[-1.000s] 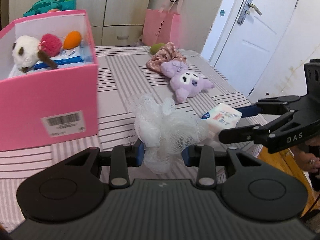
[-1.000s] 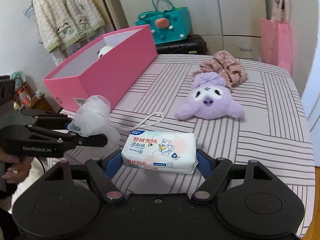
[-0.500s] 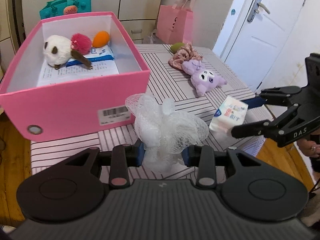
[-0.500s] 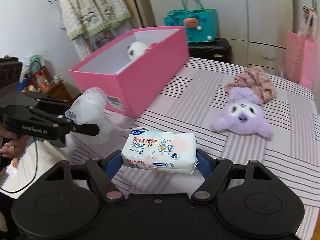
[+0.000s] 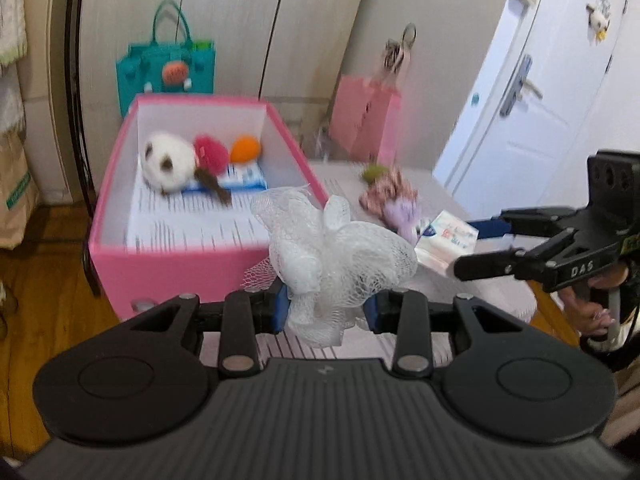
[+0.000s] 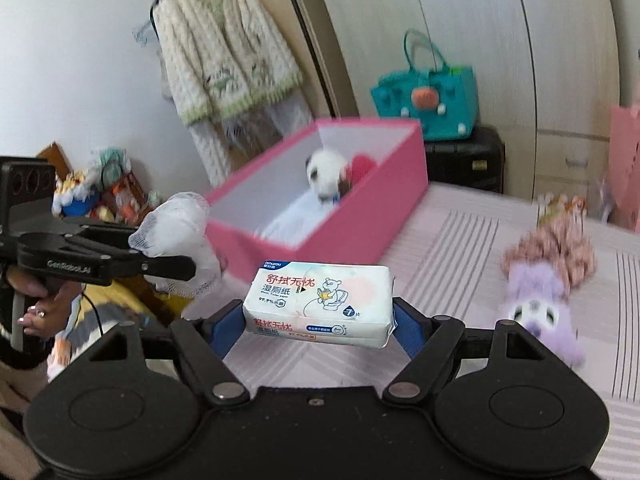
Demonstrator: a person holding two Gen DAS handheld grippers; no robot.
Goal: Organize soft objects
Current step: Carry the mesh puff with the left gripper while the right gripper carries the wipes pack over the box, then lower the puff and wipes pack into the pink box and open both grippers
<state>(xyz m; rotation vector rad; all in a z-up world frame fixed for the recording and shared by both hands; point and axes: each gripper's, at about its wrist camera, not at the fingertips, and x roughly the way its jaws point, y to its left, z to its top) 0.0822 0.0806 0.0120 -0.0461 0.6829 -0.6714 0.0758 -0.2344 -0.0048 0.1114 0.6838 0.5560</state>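
Note:
My left gripper [image 5: 326, 306] is shut on a white mesh bath puff [image 5: 340, 256] and holds it in the air in front of the pink box [image 5: 176, 268]. The puff also shows in the right wrist view [image 6: 176, 232]. My right gripper [image 6: 318, 320] is shut on a white pack of wet wipes [image 6: 320, 302], held above the striped table [image 6: 460, 248]. The pack also shows in the left wrist view [image 5: 446, 242]. The pink box [image 6: 400, 200] holds a white plush [image 5: 166, 160], a red puff [image 5: 210, 152], an orange sponge [image 5: 245, 149] and a blue-white pack.
A purple plush [image 6: 540, 312] and a pink floral scrunchie [image 6: 560, 244] lie on the table right of the box. A green soft object [image 5: 374, 172] lies behind them. A teal bag [image 6: 428, 100], a pink paper bag [image 5: 366, 120] and a door [image 5: 532, 92] stand beyond.
Both grippers have risen and moved toward the pink box with their loads. The box interior now shows from higher up.

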